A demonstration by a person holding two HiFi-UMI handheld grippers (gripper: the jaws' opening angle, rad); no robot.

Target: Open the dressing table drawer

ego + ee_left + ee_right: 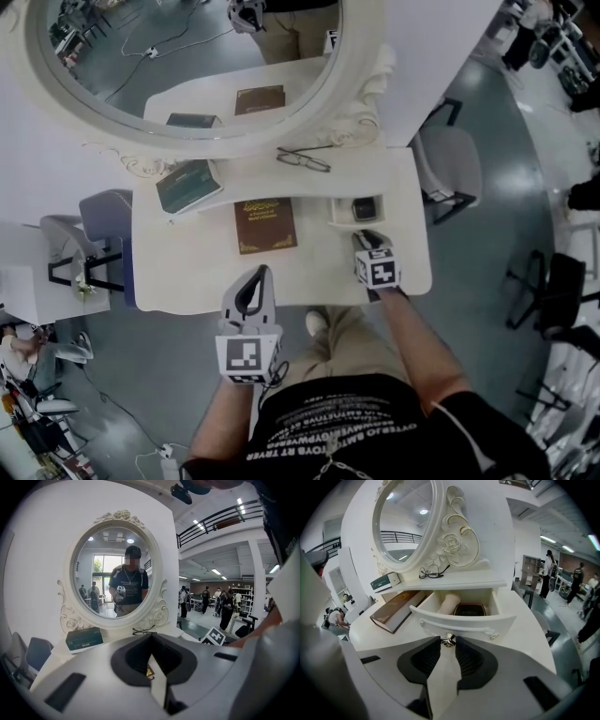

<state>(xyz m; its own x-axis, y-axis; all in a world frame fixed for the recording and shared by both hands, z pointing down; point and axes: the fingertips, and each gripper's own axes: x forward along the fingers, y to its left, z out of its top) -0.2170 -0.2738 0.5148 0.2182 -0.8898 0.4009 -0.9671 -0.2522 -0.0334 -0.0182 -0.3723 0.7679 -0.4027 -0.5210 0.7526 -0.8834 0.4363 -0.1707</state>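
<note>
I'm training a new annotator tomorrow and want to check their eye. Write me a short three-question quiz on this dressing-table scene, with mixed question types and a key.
1. True or false: the drawer already stands partway out, with its contents showing.
2. Multiple choice: what are the right tongs closed on? A) the mirror frame B) the drawer knob C) the green box
3. Short answer: which tongs are shut with nothing between them?

Key
1. True.
2. B.
3. The left tongs.
</note>
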